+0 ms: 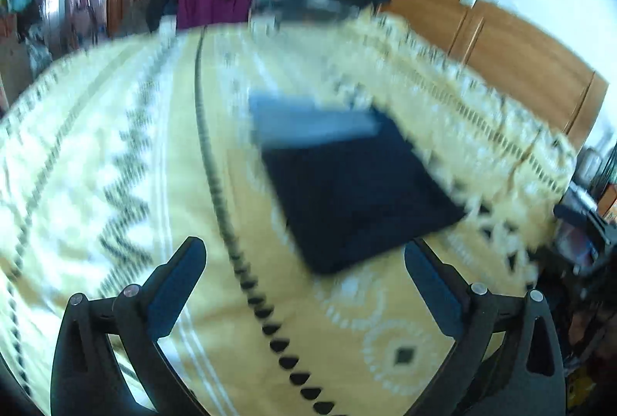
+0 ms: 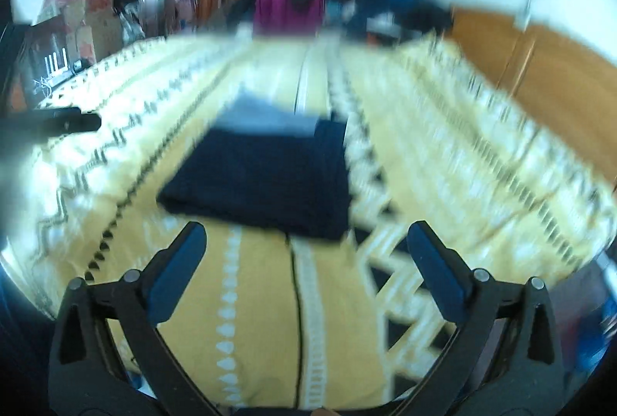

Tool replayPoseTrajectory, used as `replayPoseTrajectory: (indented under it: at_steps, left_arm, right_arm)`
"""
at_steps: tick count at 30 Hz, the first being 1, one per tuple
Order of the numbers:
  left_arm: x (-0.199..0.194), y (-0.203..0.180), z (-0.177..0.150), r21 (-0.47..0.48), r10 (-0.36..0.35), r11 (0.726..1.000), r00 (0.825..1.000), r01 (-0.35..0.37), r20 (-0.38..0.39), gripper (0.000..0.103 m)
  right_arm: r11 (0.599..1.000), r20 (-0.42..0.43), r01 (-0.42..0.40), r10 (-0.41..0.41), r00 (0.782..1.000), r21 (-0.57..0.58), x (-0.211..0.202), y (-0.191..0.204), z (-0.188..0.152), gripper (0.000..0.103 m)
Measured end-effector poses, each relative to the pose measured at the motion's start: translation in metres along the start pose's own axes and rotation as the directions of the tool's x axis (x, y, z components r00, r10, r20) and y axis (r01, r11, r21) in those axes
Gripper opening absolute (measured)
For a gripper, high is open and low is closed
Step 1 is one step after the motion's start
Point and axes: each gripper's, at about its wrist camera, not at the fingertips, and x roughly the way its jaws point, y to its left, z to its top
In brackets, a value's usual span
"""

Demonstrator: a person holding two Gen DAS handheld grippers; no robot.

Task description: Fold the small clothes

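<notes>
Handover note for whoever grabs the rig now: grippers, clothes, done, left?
Left gripper: open, empty, above the yellow patterned bedspread.
Right gripper: open, empty, just short of the garment's near edge.
Dark navy folded garment lies flat on the bedspread as a neat rectangle, with a light blue-grey folded piece at its far edge; blur hides whether they overlap.
Done: navy piece looks folded.
Left: a heap of mixed clothes sits at the far end, seemingly unfolded.

Two wrist views — both low over the bed
Each faces forward along its fingers; both share the folded dark garment [image 1: 358, 200] [image 2: 266, 180].
</notes>
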Motion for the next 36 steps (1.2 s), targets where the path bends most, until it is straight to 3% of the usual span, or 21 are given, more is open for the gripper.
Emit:
replayPoseTrajectory:
  at_steps: [2,4,6,7,8,11,12,13,14,15,17,18,20,22,24,27,29,36]
  left_arm:
    - [-0.025,-0.006,0.022,0.026,0.005,1.0,0.996,-0.007,0.085,0.103]
    - [-0.06,-0.011,0.044,0.045,0.011,0.999,0.981,-0.02,0.194,0.103]
    - [-0.095,-0.018,0.064,0.063,0.025,0.997,0.955,-0.046,0.295,0.103]
    - [-0.113,-0.023,0.075,0.075,0.033,0.995,0.936,-0.064,0.352,0.103]
    - [-0.135,-0.028,0.082,0.089,0.042,0.992,0.908,-0.087,0.418,0.103]
    - [-0.197,-0.043,0.099,0.095,0.088,0.979,0.796,-0.179,0.599,0.103]
    - [-0.215,-0.048,0.101,0.071,0.105,0.977,0.749,-0.199,0.655,0.103]
    - [-0.229,-0.05,0.097,0.037,0.114,0.979,0.698,-0.198,0.707,0.103]
    - [-0.238,-0.051,0.094,0.01,0.117,0.983,0.668,-0.182,0.735,0.103]
    - [-0.242,-0.051,0.094,0.005,0.103,0.988,0.673,-0.156,0.732,0.103]
    - [-0.239,-0.049,0.096,0.027,0.041,0.997,0.742,-0.079,0.669,0.103]
    - [-0.234,-0.052,0.095,0.025,0.05,0.996,0.774,-0.086,0.631,0.103]
    - [-0.224,-0.057,0.088,0.021,0.076,0.994,0.808,-0.109,0.584,0.103]
    - [-0.213,-0.061,0.082,0.029,0.05,0.997,0.84,-0.078,0.54,0.103]
    - [-0.198,-0.064,0.075,0.013,0.047,0.998,0.877,-0.061,0.478,0.103]
    - [-0.176,-0.071,0.07,-0.004,0.097,0.994,0.904,-0.105,0.417,0.103]
    - [-0.164,-0.072,0.072,-0.01,0.13,0.991,0.919,-0.136,0.373,0.103]
    - [-0.127,-0.083,0.061,-0.003,0.179,0.983,0.95,-0.184,0.254,0.103]
  right_arm:
    - [0.999,0.093,0.021,-0.018,0.996,-0.031,-0.024,0.002,0.022,0.103]
    - [0.999,0.193,0.036,-0.028,0.981,-0.039,-0.049,0.001,0.046,0.103]
    - [0.998,0.309,0.052,-0.04,0.95,-0.032,-0.078,-0.002,0.072,0.103]
    - [0.998,0.393,0.067,-0.056,0.918,-0.016,-0.1,-0.004,0.086,0.103]
    - [0.997,0.45,0.078,-0.07,0.89,0.001,-0.114,-0.006,0.094,0.103]
    - [0.994,0.613,0.057,-0.1,0.784,0.089,-0.154,-0.014,0.113,0.103]
    - [0.993,0.628,0.04,-0.101,0.771,0.11,-0.159,-0.016,0.117,0.103]
    - [0.992,0.622,0.022,-0.097,0.777,0.127,-0.162,-0.017,0.121,0.103]
    - [0.99,0.596,-0.003,-0.081,0.799,0.138,-0.16,-0.017,0.125,0.103]
    - [0.989,0.566,-0.026,-0.061,0.822,0.144,-0.156,-0.017,0.126,0.103]
    - [0.984,0.504,-0.083,-0.009,0.864,0.16,-0.144,-0.016,0.126,0.103]
    - [0.983,0.468,-0.084,-0.003,0.884,0.165,-0.136,-0.015,0.125,0.103]
    - [0.982,0.375,-0.055,-0.017,0.927,0.181,-0.12,-0.012,0.124,0.103]
    - [0.978,0.245,-0.045,-0.007,0.969,0.204,-0.099,-0.01,0.122,0.103]
    - [0.972,0.172,-0.064,0.025,0.985,0.225,-0.081,-0.011,0.116,0.103]
    - [0.973,0.034,0.001,-0.009,0.999,0.23,-0.051,-0.013,0.102,0.103]
    - [0.967,-0.027,0.003,0.004,1.0,0.254,-0.044,-0.016,0.092,0.103]
    - [0.965,-0.085,0.009,0.014,0.996,0.26,-0.039,-0.021,0.074,0.103]
